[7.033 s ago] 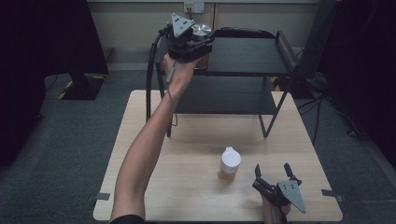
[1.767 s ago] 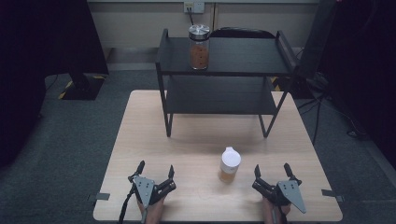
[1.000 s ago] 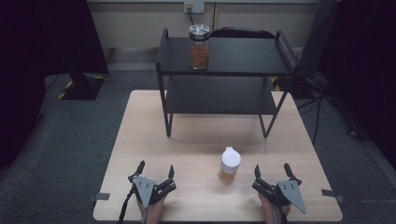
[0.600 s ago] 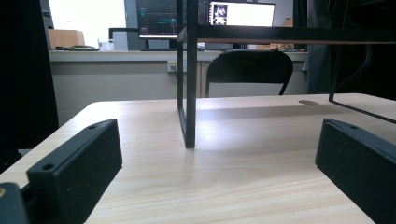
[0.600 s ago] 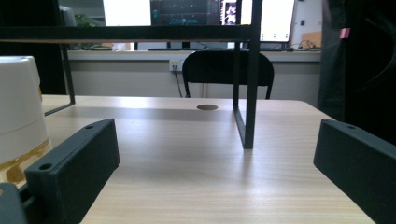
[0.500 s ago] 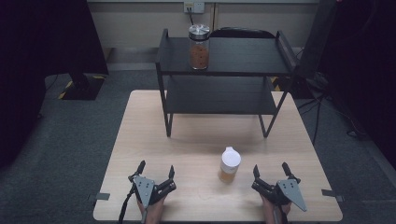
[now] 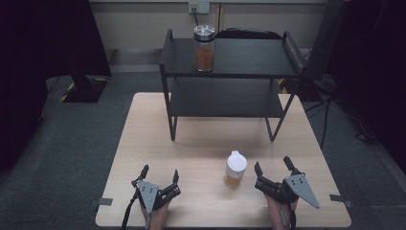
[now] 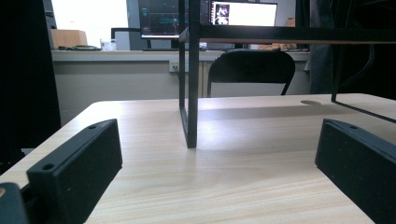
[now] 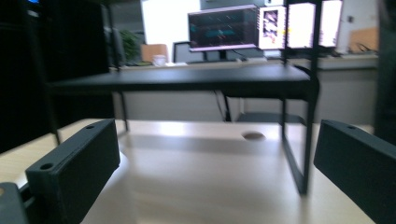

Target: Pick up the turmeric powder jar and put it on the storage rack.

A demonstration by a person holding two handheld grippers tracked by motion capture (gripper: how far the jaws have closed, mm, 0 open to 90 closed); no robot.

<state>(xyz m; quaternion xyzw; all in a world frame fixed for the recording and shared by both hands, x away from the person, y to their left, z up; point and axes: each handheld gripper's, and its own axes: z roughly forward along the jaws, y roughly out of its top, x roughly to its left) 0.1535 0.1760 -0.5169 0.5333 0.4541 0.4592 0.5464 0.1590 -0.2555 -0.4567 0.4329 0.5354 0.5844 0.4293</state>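
A glass jar with a metal lid and orange-brown contents stands on the top shelf of the black two-level rack. On the table, a small bottle with a white cap and amber contents stands upright in front of the rack. My left gripper rests near the front edge, open and holding nothing. My right gripper is just right of the bottle, apart from it, also open. In the left gripper view a rack leg stands ahead between the wide jaws. The right gripper view shows the rack's lower shelf, slightly blurred.
The light wooden table has open surface on its left half and under the rack. A black chair stands beyond the far edge, with monitors on a desk behind. Dark carpet surrounds the table.
Seven seconds ago the left hand held the jar at the top shelf; it now rests at the table's front, the jar left standing on the shelf. The right gripper has crept slightly forward and left.
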